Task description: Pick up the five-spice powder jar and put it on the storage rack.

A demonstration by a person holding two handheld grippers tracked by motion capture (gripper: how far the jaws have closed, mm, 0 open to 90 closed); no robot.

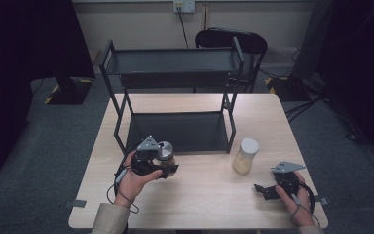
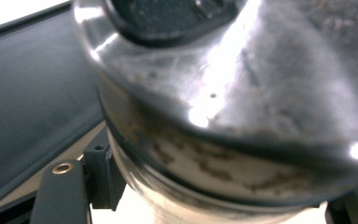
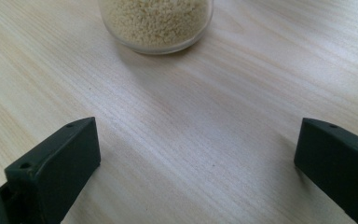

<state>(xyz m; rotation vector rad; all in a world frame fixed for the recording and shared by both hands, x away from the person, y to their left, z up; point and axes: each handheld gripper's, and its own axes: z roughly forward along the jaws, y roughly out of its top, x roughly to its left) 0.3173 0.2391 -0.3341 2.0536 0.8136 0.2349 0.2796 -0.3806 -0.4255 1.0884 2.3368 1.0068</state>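
left gripper (image 1: 161,165) grasps the steel-lidded jar (image 1: 165,152) near the rack (image 1: 175,131); probably glass, slick, breakable; hold its body.

The high view looks down over the table (image 1: 199,195). The left gripper view presses against a shaker (image 2: 223,107); the right gripper view skims the tabletop, facing a jar (image 3: 156,23) the high view shares.
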